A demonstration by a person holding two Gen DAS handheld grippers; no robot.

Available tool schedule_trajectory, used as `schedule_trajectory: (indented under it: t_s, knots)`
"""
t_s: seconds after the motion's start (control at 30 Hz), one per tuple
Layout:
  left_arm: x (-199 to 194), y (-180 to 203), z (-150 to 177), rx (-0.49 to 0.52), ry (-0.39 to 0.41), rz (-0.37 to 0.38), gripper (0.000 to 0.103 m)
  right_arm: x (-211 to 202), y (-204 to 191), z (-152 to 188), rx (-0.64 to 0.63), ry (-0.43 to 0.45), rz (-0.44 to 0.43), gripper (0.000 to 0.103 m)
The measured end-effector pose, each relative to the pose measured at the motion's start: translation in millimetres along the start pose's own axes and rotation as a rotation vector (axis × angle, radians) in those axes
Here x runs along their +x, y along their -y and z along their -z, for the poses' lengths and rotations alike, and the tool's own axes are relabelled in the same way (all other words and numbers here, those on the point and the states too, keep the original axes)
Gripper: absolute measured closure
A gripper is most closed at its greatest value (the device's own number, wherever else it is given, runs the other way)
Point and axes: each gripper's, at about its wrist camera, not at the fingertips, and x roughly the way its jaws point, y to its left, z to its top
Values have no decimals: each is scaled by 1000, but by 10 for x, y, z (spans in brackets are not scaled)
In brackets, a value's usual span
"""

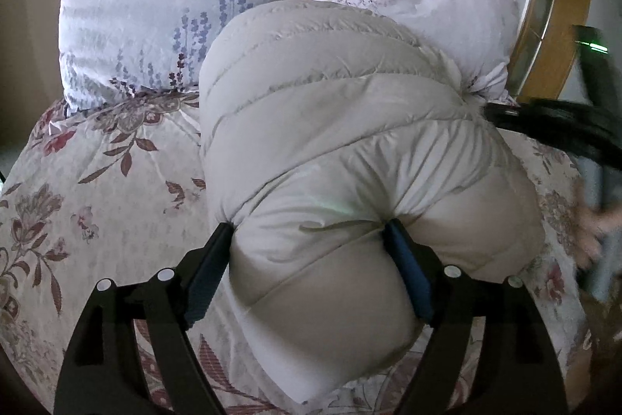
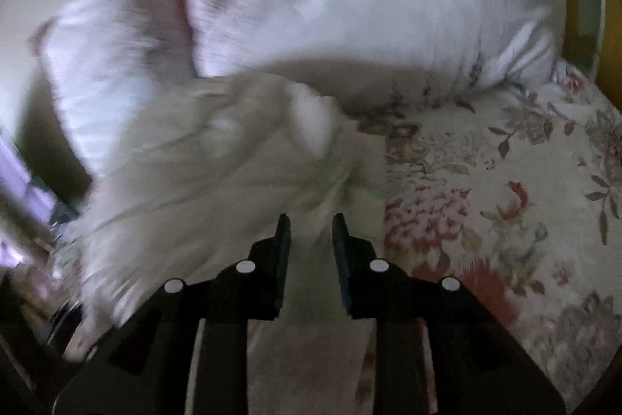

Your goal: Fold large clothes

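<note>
- bed (image 1: 97,181): floral cover, red-brown leaf print
- padded grey jacket (image 1: 330,127) lies on it, between and ahead of the fingers
- two pillows (image 1: 155,6) beyond the jacket

Pale grey quilted jacket (image 1: 330,150), floral bedspread (image 1: 97,181) (maroon blooms), lavender-print pillows (image 1: 175,6)

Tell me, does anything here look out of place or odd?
Nothing looks damaged or spilled. The puffy pale jacket lies bunched into a lumpy roll on the flowered bedspread, its far end pushed up against the pillows rather than lying flat. The right-hand view is too blurred to judge further.
</note>
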Motion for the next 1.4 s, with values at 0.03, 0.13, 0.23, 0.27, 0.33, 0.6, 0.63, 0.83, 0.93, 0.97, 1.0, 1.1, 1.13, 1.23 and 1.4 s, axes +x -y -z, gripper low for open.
schedule_trajectory:
  t_s: [0.03,0.13,0.23,0.27,0.33,0.6,0.63,0.83,0.93,0.97,1.0,1.1,1.13,1.23,1.4]
  knots:
    - [-3,9,2,1,1,-1,23,-146,-61,114,-29,4,-38,78]
    - [4,16,3,3,0,-7,23,-163,-180,395,-96,-79,-69,81]
    - [2,16,10,-7,-3,-3,20,46,-197,564,-111,-153,-16,82]
    - [3,19,13,-8,-5,-4,20,122,-162,574,-95,-159,-17,82]
    - [11,31,26,-5,-6,-12,20,190,-147,545,-89,-164,-13,82]
    - [-197,28,145,5,6,-18,20,-341,-242,733,-143,-90,-22,77]
    - [-211,39,160,9,7,-20,20,-378,-241,764,-141,-91,-26,76]
    - [-167,130,212,28,10,-53,20,-130,-229,917,-141,-152,13,76]
    - [-185,162,222,31,15,-73,18,-59,-239,895,-140,-155,22,76]
    - [-189,171,226,29,16,-78,17,-50,-241,889,-140,-156,22,76]
    - [-192,181,232,28,17,-85,16,-36,-223,881,-139,-157,21,76]
    - [-188,202,242,28,20,-102,13,-33,-212,873,-134,-156,16,76]
    - [-187,209,247,28,22,-109,11,-37,-218,877,-133,-155,15,76]
    - [-183,220,256,27,27,-129,8,-45,-221,881,-132,-153,14,76]
    - [-156,195,259,13,31,-153,1,-24,-208,881,-132,-152,10,76]
